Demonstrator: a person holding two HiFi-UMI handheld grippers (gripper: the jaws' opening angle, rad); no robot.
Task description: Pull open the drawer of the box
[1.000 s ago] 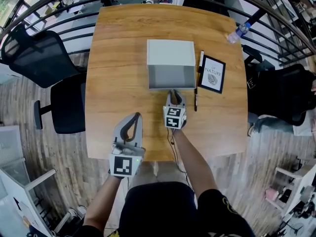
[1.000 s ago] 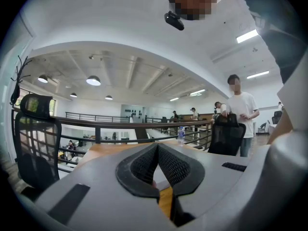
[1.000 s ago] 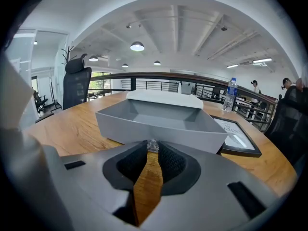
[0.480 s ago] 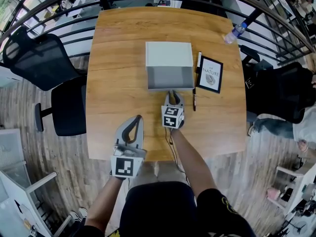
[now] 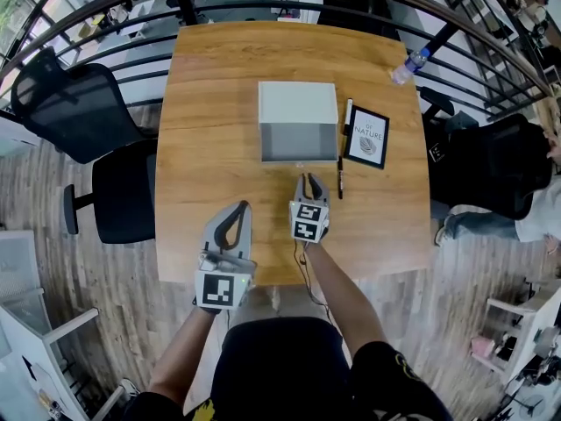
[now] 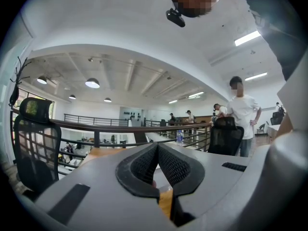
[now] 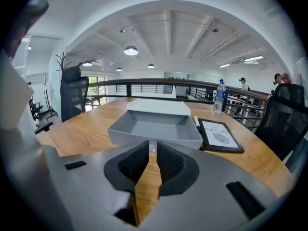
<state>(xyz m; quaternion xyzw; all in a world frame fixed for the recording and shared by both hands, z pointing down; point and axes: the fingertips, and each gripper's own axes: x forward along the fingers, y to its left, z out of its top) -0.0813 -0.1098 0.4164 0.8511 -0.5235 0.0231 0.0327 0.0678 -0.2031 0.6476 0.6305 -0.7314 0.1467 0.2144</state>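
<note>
Right gripper [image 5: 308, 179] backed off the drawer [image 5: 298, 141], jaws closing, seemingly empty.

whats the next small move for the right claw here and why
Probably just draw the right claw back toward the near edge of the table. The drawer already stands pulled out of the box. The claw sits clear of the drawer's front, and its jaws are closing with nothing between them.
</note>
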